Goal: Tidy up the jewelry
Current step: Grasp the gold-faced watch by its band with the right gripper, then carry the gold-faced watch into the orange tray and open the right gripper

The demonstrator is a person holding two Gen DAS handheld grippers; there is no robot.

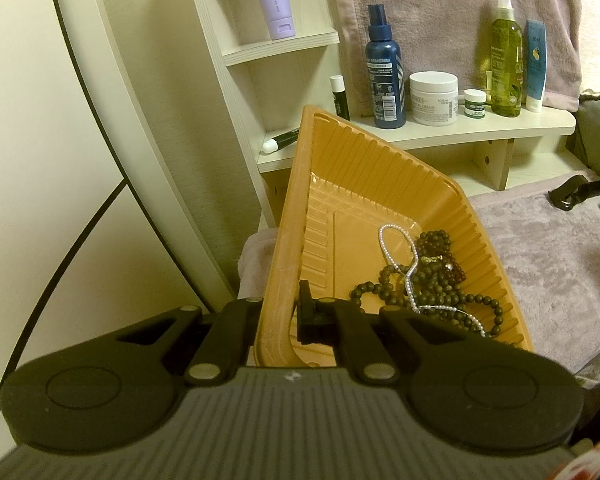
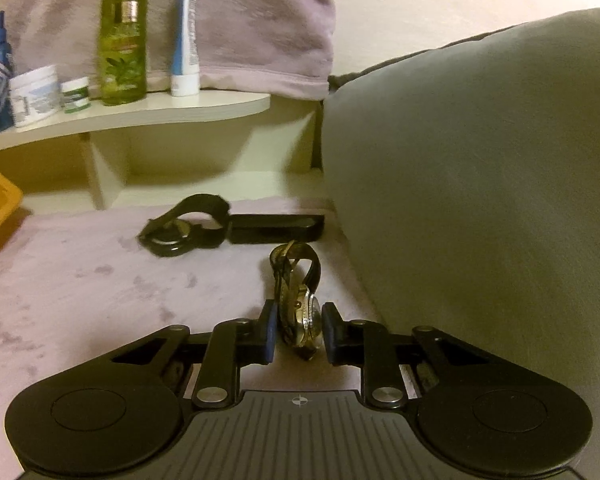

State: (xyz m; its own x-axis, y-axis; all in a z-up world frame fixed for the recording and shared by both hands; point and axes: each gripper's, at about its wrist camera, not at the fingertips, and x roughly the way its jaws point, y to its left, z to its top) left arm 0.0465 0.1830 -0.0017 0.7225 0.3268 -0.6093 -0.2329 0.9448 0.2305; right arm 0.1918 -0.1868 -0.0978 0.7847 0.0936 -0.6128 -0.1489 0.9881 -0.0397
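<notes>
The right gripper (image 2: 299, 332) sits low on the pink blanket (image 2: 80, 280) with a gold watch (image 2: 304, 316) between its fingers. They look very close to the watch, but I cannot tell if they squeeze it yet. The watch stands on its edge, so it could tip over or slide out if the fingers only catch the strap. A little farther back lies a black watch (image 2: 176, 234) by a dark box (image 2: 276, 228). The left gripper (image 1: 278, 320) is pressed tight on the rim of the orange tray (image 1: 296, 200) and tilts it. The beads (image 1: 432, 280) and the pearl string (image 1: 400, 256) lie in its low corner. More tilt could spill them.
</notes>
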